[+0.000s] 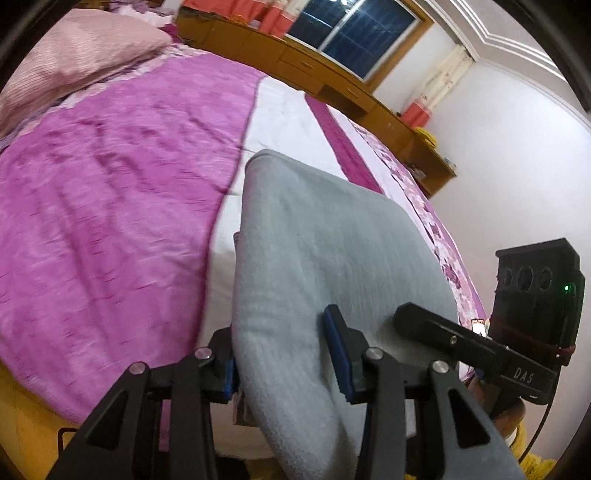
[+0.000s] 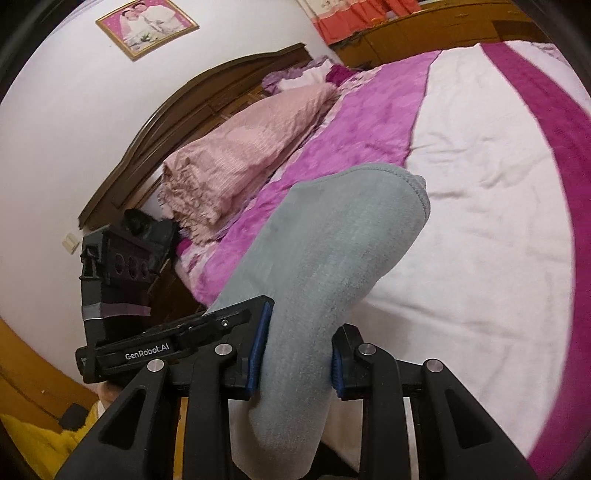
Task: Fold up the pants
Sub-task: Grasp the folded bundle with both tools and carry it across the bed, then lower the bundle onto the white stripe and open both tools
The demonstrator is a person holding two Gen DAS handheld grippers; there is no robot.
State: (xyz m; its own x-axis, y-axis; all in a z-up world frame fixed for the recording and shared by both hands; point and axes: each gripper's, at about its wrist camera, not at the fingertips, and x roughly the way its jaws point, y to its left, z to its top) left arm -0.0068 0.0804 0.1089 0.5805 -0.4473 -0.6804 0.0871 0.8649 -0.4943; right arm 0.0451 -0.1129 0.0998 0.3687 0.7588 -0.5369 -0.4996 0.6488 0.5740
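Behind your two grippers lay a wide bed (image 1: 110, 221) under a magenta quilt (image 1: 122, 177) with a white panel (image 2: 461, 184) along its near side, a pink pillow (image 2: 236, 155) against the dark wooden headboard (image 2: 155, 122), and a long wooden cabinet (image 1: 332, 77) under the window (image 1: 354, 29). You had the grey fleece pants (image 1: 325, 251) already folded into a thick, narrow bundle (several layers, judging by the rounded edges) and lifted partly off the bed, its far end reaching out over the white panel. Most of the folding looked done; what seemed left was one more fold or simply setting the bundle down flat and smoothing it.

You had plenty of room: the white panel ahead was bare and well clear of the pillow. The bed's near edge sat just below your hands, so the hanging near end of the pants could have dragged on it.

Your left gripper (image 1: 284, 354) was clamped on one side of the bundle, blue pads (image 1: 338, 354) pressing the cloth. Your right gripper (image 2: 295, 354) was closed tighter on a narrower gathered part of the pants.
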